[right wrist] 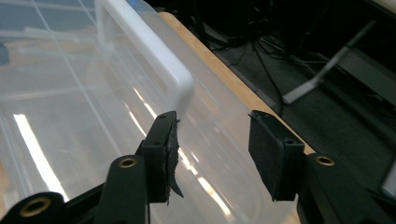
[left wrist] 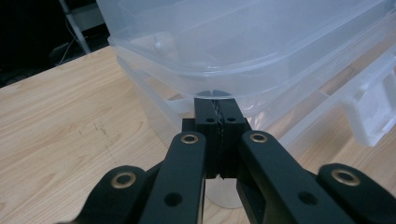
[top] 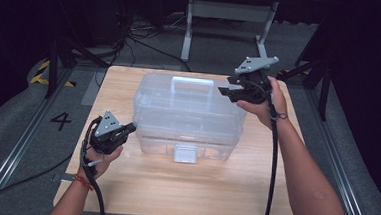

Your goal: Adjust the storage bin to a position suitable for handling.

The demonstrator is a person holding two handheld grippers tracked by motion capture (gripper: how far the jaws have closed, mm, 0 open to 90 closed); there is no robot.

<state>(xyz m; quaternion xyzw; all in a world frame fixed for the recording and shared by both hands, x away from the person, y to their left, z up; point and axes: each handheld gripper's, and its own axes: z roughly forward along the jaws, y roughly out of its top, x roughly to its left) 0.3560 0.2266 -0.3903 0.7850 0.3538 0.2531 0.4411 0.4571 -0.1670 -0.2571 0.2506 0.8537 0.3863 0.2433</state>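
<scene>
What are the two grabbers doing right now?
Left gripper: jaws shut, empty, tips at the clear plastic box.
Right gripper: jaws open, empty, above the box lid.

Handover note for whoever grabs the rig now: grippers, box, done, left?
Left gripper: shut, empty, tips at the near-left corner of the clear plastic box, under the lid's rim.
Right gripper: open, empty, above the lid's right end, near the handle.
Box sits mid-table, lid down; front latch state unclear.
Done: nothing visible.
Left: probably opening the lid.
</scene>
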